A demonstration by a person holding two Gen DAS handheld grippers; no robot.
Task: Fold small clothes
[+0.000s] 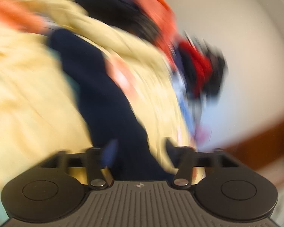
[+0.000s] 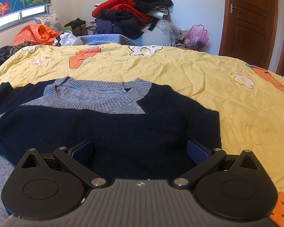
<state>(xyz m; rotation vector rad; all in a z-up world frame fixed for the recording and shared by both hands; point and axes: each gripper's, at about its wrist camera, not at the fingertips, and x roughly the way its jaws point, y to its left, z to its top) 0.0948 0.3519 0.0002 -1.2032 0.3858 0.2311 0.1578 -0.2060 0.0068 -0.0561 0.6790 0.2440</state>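
Observation:
A navy knitted sweater with a grey-blue collar lies flat on the yellow flowered bedspread, one navy sleeve folded across its chest. My right gripper hovers low over the sweater's near part, its jaws wide open and nothing between the blue pads. The left wrist view is heavily blurred. In it a long navy strip of the sweater runs across the bedspread and down between the fingers of my left gripper. Those jaws stand apart and do not press the cloth.
A tall heap of red and dark clothes rises behind the bed, also blurred in the left view as the clothes heap. An orange plastic bag and a pink bag sit at the far edge. A brown door is at the right.

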